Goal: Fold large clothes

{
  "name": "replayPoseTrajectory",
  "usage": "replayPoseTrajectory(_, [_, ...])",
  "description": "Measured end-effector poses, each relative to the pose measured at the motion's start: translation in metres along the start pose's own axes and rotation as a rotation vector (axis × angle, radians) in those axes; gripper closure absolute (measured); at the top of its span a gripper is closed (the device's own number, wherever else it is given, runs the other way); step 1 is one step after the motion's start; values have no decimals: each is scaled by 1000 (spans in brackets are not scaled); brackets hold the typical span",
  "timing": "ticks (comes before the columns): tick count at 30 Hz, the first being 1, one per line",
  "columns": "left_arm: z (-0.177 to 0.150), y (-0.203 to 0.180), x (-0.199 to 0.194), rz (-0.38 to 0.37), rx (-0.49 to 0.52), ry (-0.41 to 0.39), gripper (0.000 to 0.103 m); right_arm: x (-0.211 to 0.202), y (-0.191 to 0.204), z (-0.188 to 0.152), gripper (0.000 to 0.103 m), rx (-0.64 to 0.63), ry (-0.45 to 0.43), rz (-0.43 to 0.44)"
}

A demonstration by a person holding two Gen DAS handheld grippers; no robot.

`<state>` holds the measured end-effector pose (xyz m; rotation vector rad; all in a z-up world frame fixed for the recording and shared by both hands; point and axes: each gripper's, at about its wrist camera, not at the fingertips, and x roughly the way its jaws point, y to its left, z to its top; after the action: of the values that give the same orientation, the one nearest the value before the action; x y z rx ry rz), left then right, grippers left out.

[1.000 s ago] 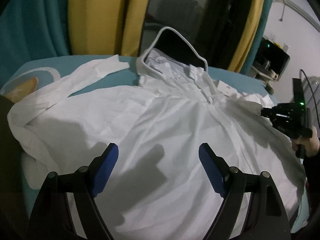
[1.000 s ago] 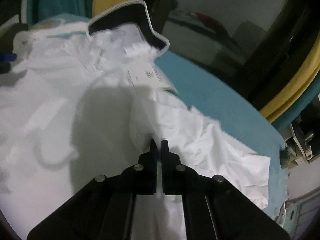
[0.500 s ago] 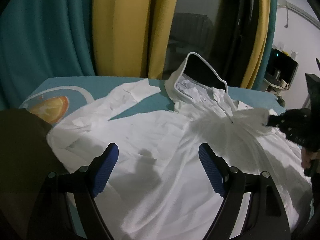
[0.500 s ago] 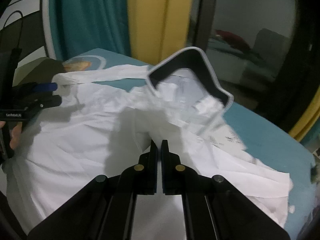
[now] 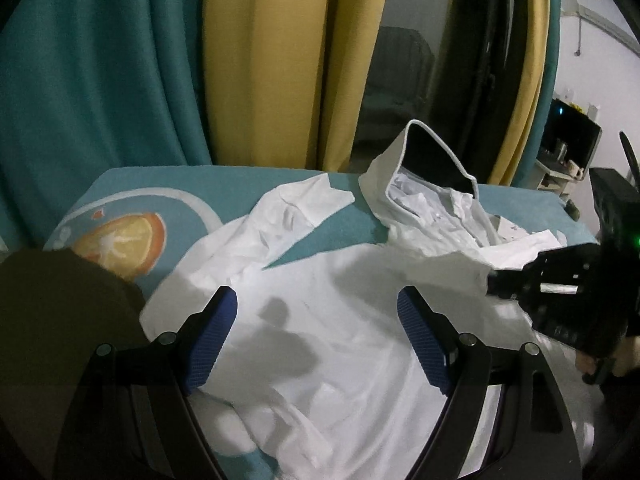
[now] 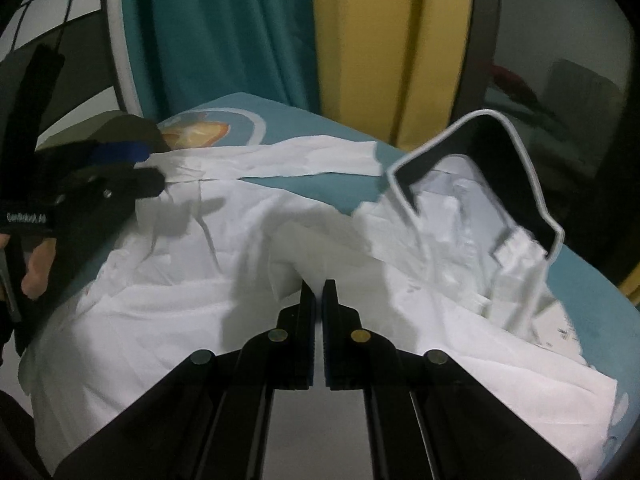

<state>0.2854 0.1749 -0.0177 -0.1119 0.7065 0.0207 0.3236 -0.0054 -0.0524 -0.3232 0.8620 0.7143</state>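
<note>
White shirt [image 5: 340,320]: spread on teal counter [image 5: 180,184], ahead of both grippers. Right gripper [image 6: 319,286]: clamped on a raised fabric fold. Left gripper [image 5: 318,312]: agape, empty, above shirt. Step: first side fold. Next: carry fold across, lay flat.

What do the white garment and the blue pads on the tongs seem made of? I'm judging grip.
White garment: thin, matte fabric, possibly nonwoven; it holds crisp, papery creases. Blue pads: probably rubber or soft plastic, with a ribbed texture.
</note>
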Motion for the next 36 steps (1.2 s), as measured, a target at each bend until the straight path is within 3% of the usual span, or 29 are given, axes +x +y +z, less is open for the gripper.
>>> replayPoseTrajectory(9, [33, 10, 57, -25, 45, 93, 18, 47, 9, -10, 98, 4, 161, 36])
replayPoseTrajectory(13, [45, 20, 97, 4, 34, 135, 18, 28, 3, -13, 70, -3, 138, 44])
replayPoseTrajectory(17, [52, 28, 137, -27, 43, 216, 18, 0, -21, -17, 63, 60, 98, -9])
replayPoseTrajectory(20, [52, 36, 156, -30, 38, 260, 28, -20, -41, -26, 62, 115, 80, -40])
replayPoseTrajectory(23, [50, 37, 160, 12, 84, 242, 40, -36, -51, -39, 61, 138, 76, -51])
replayPoseTrajectory(27, [53, 38, 159, 39, 93, 238, 97, -55, -56, -54, 61, 150, 76, -64])
replayPoseTrajectory(29, [58, 39, 150, 33, 72, 223, 98, -63, -61, -59, 61, 151, 73, -70])
replayPoseTrajectory(36, [90, 29, 69, 15, 53, 48, 98, -84, -67, -72, 61, 178, 16, -49])
